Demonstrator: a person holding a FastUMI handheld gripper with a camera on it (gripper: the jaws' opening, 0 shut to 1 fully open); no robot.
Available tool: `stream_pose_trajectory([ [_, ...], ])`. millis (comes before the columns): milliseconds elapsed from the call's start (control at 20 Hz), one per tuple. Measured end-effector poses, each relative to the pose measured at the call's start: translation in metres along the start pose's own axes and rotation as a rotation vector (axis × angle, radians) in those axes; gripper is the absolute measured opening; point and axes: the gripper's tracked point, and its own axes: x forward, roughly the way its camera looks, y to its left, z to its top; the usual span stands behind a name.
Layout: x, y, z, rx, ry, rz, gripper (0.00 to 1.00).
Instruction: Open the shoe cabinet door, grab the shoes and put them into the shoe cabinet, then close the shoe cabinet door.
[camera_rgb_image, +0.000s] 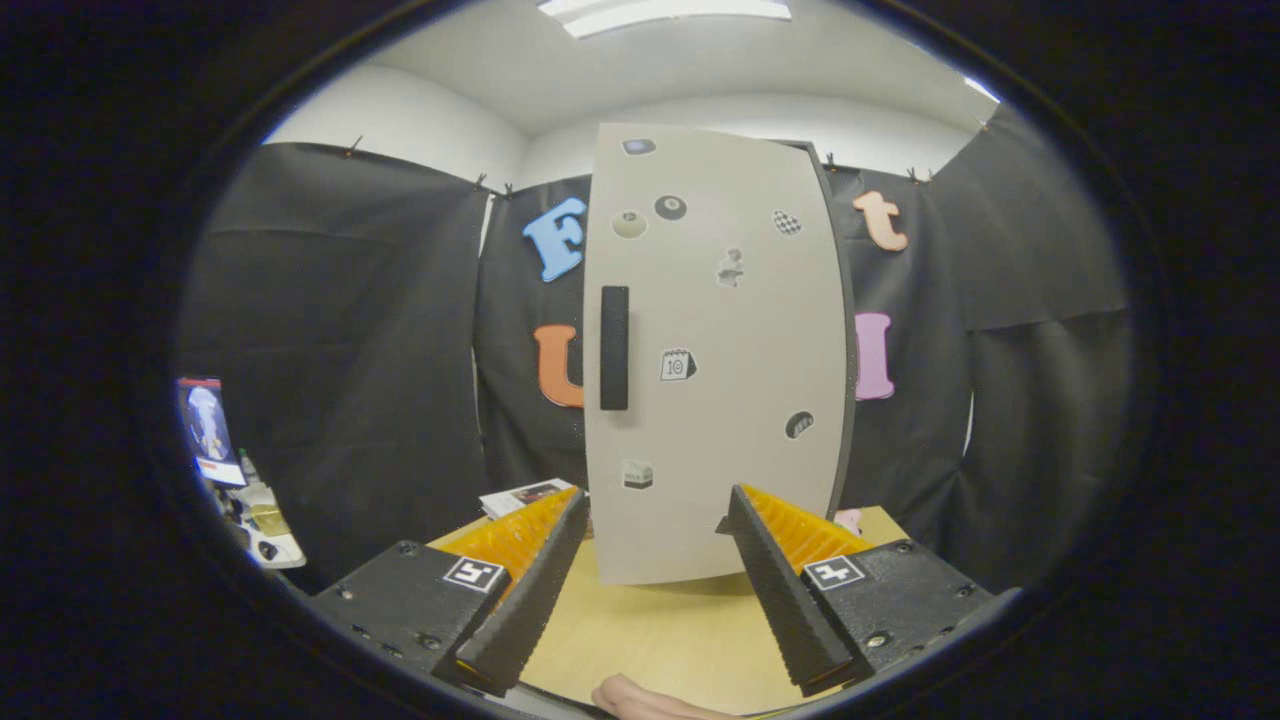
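Observation:
A tall shoe cabinet stands upright on the wooden table, just beyond my fingers. Its pale door is closed and carries several small stickers. A black vertical handle sits near the door's left edge, above and ahead of my left finger. My gripper is open, its fingers spread wide with nothing between them, facing the lower part of the door. A small pink patch peeks out at the cabinet's right foot; I cannot tell what it is.
A printed card lies on the table left of the cabinet. Far left, a side stand holds a screen and small clutter. Part of a hand shows at the table's near edge. Black cloth walls surround the booth.

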Motion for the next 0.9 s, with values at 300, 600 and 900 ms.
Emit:
stream_pose_trajectory([
  [300,-0.001,0.005,-0.002,-0.004,0.003,0.013,0.94],
  [600,0.006,-0.027,0.004,0.001,-0.039,-0.114,0.94],
  [900,0.005,-0.025,0.008,-0.006,-0.080,-0.123,0.94],
])
